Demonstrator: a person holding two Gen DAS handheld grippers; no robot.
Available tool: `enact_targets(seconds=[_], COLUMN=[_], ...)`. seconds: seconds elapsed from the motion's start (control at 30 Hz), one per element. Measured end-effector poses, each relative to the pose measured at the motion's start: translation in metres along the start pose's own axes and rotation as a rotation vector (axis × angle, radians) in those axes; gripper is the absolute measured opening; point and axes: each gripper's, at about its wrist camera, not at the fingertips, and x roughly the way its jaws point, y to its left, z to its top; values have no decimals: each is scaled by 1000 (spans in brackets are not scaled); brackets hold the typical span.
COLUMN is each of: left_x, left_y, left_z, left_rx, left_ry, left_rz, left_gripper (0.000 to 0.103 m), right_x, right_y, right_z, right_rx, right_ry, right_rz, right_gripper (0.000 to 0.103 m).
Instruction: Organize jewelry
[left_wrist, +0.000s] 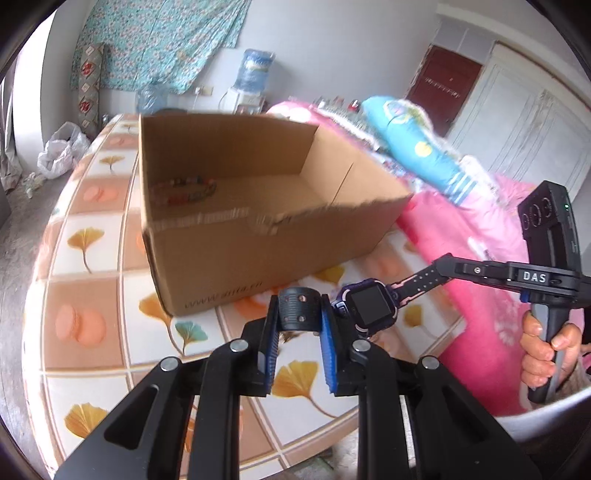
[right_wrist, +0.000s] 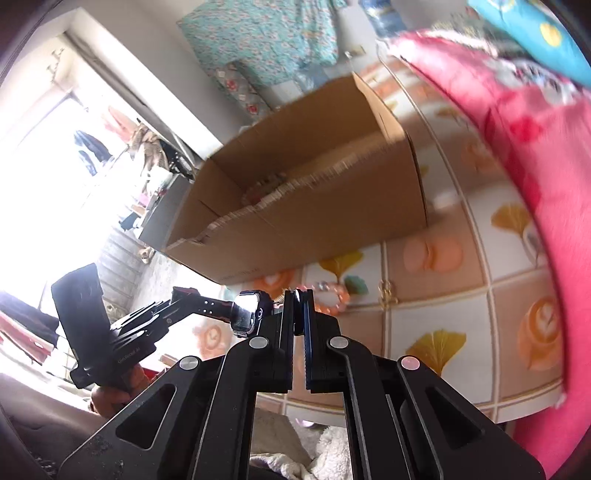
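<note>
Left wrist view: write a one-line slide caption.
Both grippers hold a smartwatch by its straps, left gripper and right gripper, before the cardboard box containing a beaded bracelet.

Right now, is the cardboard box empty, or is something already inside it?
Not empty: the cardboard box is open-topped, and a beaded bracelet lies on its floor near the left wall.

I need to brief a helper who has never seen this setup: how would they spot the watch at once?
Find the open cardboard box on the leaf-patterned bedsheet. In front of it, the watch hangs in the air, one strap end clamped in the left gripper, the other in the right gripper. Its square dark screen and pink-edged strap set it apart from the beaded bracelet inside the box.
</note>
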Motion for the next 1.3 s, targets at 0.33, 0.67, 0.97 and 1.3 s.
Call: enact_targets(seconds=[0.33, 0.67, 0.97, 1.3], left_x=[-12, 145, 177, 85], left_y=[14, 63, 85, 74], left_z=[114, 173, 171, 176], left_rx=[55, -33, -99, -113], left_ry=[-51, 364, 439, 246], left_rz=[-27, 60, 56, -49], left_gripper=[19, 19, 19, 19], right_x=[23, 143, 159, 70], right_y=[44, 15, 1, 21], right_z=[115, 172, 186, 168], right_rx=[-221, -304, -309, -250], right_ry=[-77, 181, 197, 74], right_rz=[-44, -284, -311, -154], right_gripper=[3, 3, 3, 3])
